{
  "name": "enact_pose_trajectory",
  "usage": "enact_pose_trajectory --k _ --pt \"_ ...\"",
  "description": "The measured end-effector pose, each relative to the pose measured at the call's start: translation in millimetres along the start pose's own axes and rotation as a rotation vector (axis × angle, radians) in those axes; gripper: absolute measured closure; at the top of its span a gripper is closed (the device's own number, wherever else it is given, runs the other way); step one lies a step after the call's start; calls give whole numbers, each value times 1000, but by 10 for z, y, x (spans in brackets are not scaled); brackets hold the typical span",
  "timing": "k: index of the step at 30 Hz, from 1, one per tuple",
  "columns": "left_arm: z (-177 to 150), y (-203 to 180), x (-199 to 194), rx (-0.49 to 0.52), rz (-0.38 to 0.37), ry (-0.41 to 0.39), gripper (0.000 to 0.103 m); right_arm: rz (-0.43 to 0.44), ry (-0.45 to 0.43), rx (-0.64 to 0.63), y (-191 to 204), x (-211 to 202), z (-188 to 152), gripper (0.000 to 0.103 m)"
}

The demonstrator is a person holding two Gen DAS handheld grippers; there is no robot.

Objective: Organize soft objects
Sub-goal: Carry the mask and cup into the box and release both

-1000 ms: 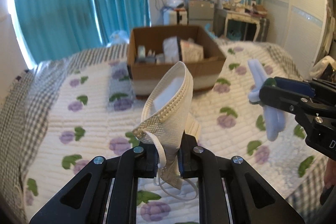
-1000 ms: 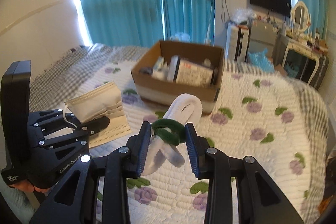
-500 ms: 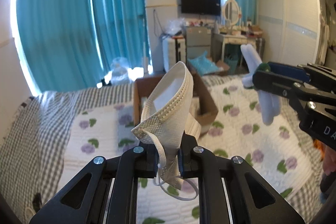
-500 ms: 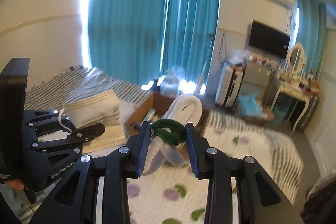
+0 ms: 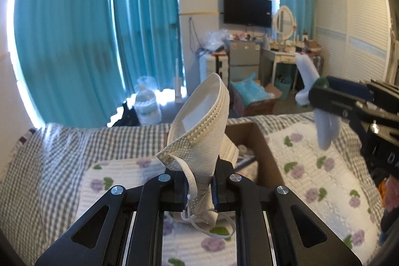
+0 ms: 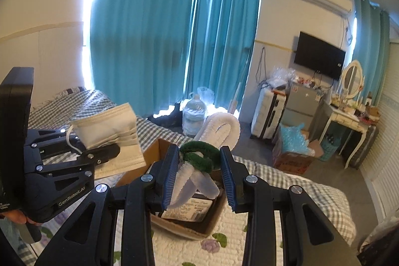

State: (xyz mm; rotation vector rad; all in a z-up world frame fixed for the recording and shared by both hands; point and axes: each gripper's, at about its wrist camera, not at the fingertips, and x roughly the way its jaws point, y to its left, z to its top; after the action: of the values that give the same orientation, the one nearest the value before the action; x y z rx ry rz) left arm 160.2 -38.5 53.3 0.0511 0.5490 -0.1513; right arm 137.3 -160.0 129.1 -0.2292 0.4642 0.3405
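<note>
Left wrist view: the left gripper [image 5: 199, 185] has its jaws pinched on a cream face mask [image 5: 199, 141], which stands up from the fingers with one ear loop dangling below. Behind and just right of the mask sits an open cardboard box [image 5: 259, 141] on the flowered quilt [image 5: 311, 171], its near side hidden by the mask. Over on the right the right gripper [image 5: 321, 96] comes in from the edge, clamped on a white fuzzy stick bundle [image 5: 324, 126] bound with a green fuzzy band [image 5: 320, 84] — held in the air above the quilt.

Right wrist view: the right gripper [image 6: 199, 176] has its blue-padded jaws closed against the green fuzzy band [image 6: 199, 153], the white fuzzy stick bundle [image 6: 219, 127] looping up beyond the fingers and its ends hanging down between them. Directly below lies the cardboard box [image 6: 139, 166], with a labelled packet inside. At left the left gripper [image 6: 109, 151] holds the face mask [image 6: 109, 126] aloft, near the box's left rim. Teal curtains [image 6: 149, 29] fill the far wall, and a water jug [image 6: 193, 114] stands on the floor beneath them.
</note>
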Motion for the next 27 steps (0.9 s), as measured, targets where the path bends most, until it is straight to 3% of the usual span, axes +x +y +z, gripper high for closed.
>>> enact_pose_trajectory --k 7,19,21,23,27 --pt "-3 7 611 19 13 45 90 27 79 33 -113 750 -149 69" --pt "-115 24 1359 24 -19 98 82 27 143 50 -265 1554 -416 69" --pt "-102 19 1408 50 2 99 61 30 157 59 -299 1662 -454 70" --pt "-106 36 1453 55 35 102 31 31 163 68 -326 1732 -465 70" --pt "-149 124 1402 52 54 46 25 48 164 95 -353 1832 -448 69"
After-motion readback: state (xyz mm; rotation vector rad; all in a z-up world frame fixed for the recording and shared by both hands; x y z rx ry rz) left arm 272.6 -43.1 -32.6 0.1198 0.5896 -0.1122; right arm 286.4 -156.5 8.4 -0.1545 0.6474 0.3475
